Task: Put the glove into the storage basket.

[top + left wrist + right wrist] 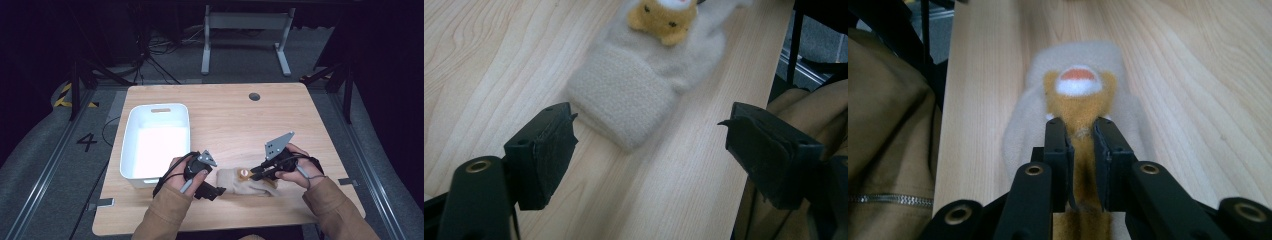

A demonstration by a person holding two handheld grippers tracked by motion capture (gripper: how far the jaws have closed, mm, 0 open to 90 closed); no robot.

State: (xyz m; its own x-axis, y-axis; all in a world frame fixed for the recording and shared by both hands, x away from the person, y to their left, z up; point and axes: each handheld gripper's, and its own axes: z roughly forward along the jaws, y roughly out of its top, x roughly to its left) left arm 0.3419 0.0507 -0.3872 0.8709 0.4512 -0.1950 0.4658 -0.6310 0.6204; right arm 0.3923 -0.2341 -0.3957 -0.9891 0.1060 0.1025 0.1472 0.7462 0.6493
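Sock (pixel 245 182), cream fleece, with an orange plush animal figure (pixel 244 174) sewn on top, lay flat on the bench (pixel 225 115) between the two tools. From above, the left tool (pixel 220 191) sat just beside the sock's cuff end and the right tool (pixel 251 175) reached over its other half; a white bin (pixel 131 145) stood beyond the left tool, well apart from the right one.

Left tool's own view: jaws stood wide apart with bare wood between them; the sock (pixel 644 90) lay just ahead of the tips, untouched, cuff nearest, the figure (pixel 664 17) at the far end, blurred.

Right tool's own view: jaws (pixel 1080 127) were drawn close together on a fold of the figure's orange plush (pixel 1078 100), pads pressing it from either side, the figure's white and red patch just ahead of the tips. The grip could not be made out from above. A tan sleeve (pixel 888 125) with a zip lay to that tool's side.
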